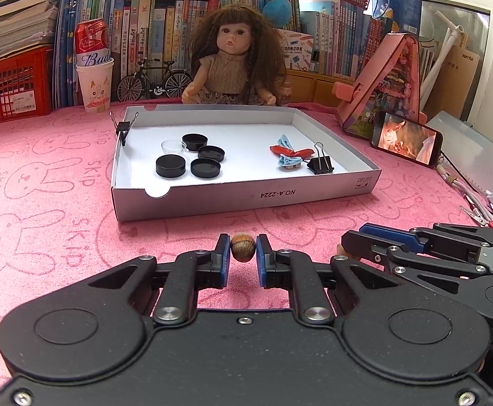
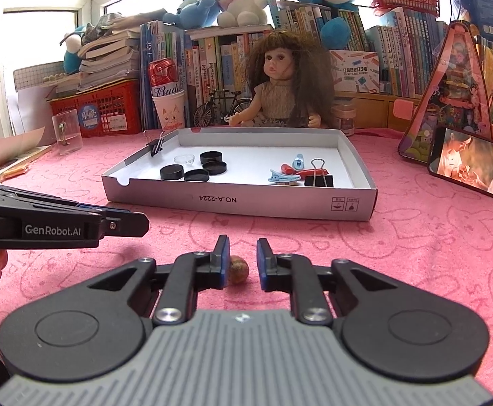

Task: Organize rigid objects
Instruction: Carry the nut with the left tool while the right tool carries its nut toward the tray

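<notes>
My left gripper (image 1: 243, 240) is shut on a small brown ridged nut (image 1: 243, 251), held just above the pink cloth in front of the white cardboard box (image 1: 246, 199). In the right wrist view my right gripper (image 2: 243, 245) stands open. A second brown nut (image 2: 239, 269) lies on the cloth between its fingers, close to the left pad and apart from the right one. The box (image 2: 239, 201) holds several black round caps (image 1: 170, 165), a clear dish (image 1: 172, 146), blue and red clips (image 1: 288, 155) and a black binder clip (image 1: 320, 164). The two grippers sit side by side.
A doll (image 1: 233, 64) sits behind the box. A phone (image 1: 407, 142) and a pink house-shaped toy (image 1: 382, 81) are at the right, cables at the far right edge. A paper cup with a can (image 1: 94, 81), a red crate (image 1: 13, 84) and a glass jar (image 2: 67, 132) stand at the left.
</notes>
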A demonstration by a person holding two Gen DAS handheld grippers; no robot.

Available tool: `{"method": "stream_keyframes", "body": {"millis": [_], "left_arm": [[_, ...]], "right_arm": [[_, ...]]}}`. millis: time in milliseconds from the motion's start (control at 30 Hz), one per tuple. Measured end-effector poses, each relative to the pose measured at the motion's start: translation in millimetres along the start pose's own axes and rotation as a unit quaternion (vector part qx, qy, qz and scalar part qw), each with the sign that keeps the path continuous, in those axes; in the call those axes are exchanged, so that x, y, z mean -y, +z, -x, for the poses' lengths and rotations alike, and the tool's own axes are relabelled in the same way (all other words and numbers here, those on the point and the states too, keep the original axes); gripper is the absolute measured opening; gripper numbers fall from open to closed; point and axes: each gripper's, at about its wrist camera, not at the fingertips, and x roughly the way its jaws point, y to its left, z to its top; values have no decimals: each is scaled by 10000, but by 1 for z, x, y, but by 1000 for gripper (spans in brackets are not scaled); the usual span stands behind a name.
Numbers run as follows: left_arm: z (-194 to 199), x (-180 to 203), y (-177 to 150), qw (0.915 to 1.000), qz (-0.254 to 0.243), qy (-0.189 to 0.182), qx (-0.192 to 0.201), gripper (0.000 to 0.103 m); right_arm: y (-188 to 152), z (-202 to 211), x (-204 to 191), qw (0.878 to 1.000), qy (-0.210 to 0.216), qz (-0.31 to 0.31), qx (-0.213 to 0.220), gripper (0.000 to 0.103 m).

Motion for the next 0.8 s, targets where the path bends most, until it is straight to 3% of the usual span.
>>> {"method": "stream_keyframes", "body": {"millis": [33, 67, 333, 433, 800], "left_arm": [[0, 0, -1, 10000, 3, -4, -5, 15], [0, 0, -1, 10000, 2, -4, -8, 15], [-4, -2, -5, 10000, 32, 4, -86, 15], [-4, -2, -5, 10000, 26, 7, -76, 15], [-2, -3, 2, 10000, 53, 57, 19, 15]], "right_arm": [[-1, 0, -1, 10000, 0, 14, -11, 33], [-3, -1, -1, 10000, -4, 38, -39, 42], [-5, -10, -4, 9994, -114, 84, -328, 42], [-6, -9, -7, 9992, -142, 161, -338, 21], [4, -9, 3, 9997, -138, -106, -196, 22]]}}
